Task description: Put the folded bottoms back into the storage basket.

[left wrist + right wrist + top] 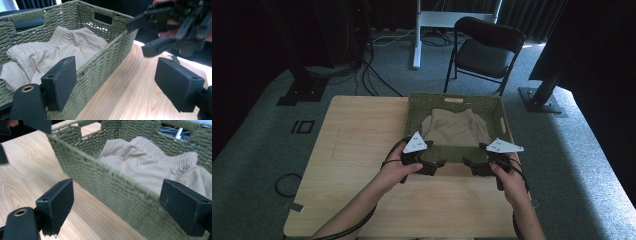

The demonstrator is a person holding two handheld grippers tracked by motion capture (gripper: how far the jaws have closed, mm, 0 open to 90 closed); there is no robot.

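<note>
The beige garment (455, 127) lies crumpled inside the green woven basket (414, 112), its gathered waistband toward the basket's far wall, and nothing has lifted it yet. Both grippers sit at the basket's near wall, on the person's side of it, pointed inward toward each other. The left gripper (438, 163) has its jaws spread wide; in the left gripper view one jaw stands against the basket's near wall and the other out over the wooden table (357, 150), with nothing between them. The right gripper (468, 162) is likewise spread, and in the right gripper view its jaws straddle the basket's near wall, one outside over the table and one toward the cloth side, pinching nothing. As I judge it, the work with the garment is only at the approach: neither claw has reached over the rim to the fabric, so grasping, lifting it out of the basket and whatever follows all remain to be done.
</note>
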